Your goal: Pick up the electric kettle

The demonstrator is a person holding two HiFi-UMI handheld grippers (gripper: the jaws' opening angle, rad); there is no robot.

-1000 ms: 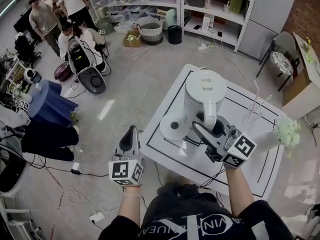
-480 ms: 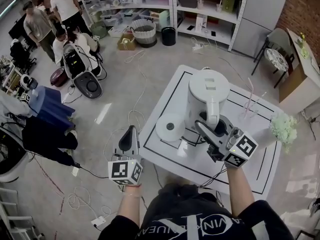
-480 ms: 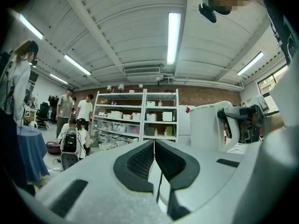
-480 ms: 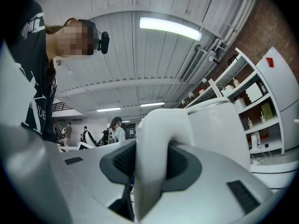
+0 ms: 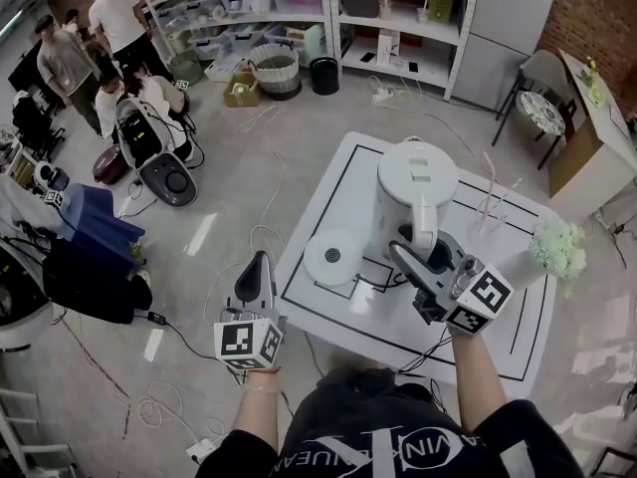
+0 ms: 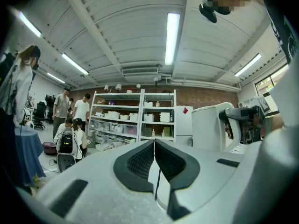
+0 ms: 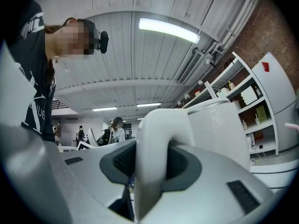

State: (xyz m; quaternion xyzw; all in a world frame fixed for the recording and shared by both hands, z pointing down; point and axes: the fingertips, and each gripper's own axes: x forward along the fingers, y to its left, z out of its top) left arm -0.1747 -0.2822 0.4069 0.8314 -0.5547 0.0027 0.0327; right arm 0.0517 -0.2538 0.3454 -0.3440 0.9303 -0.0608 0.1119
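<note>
**Operator:** What hazards apply from this state?

**Technician:** This is a judgement. The electric kettle is carried by its handle alone, with the body at twelve o'clock of the grip. That forward weight could turn the handle between the pads and tip the body down. Whether it holds water cannot be told, but water would raise the risk. A swing toward eight o'clock could strike the base disc on the table.

**Operator:** Right gripper condition?

**Technician:** The right gripper is clamped on the handle. The handle's thickness holds the jaws fairly wide, with one pad on each side.

**Operator:** Left gripper?

**Technician:** The left gripper has its jaws together with nothing between them. It sits off the table's edge, at eight o'clock of the kettle.

**Operator:** Kettle location?

**Technician:** It is over the table's middle, apart from the base disc. Clearance above the surface cannot be confirmed.
</note>
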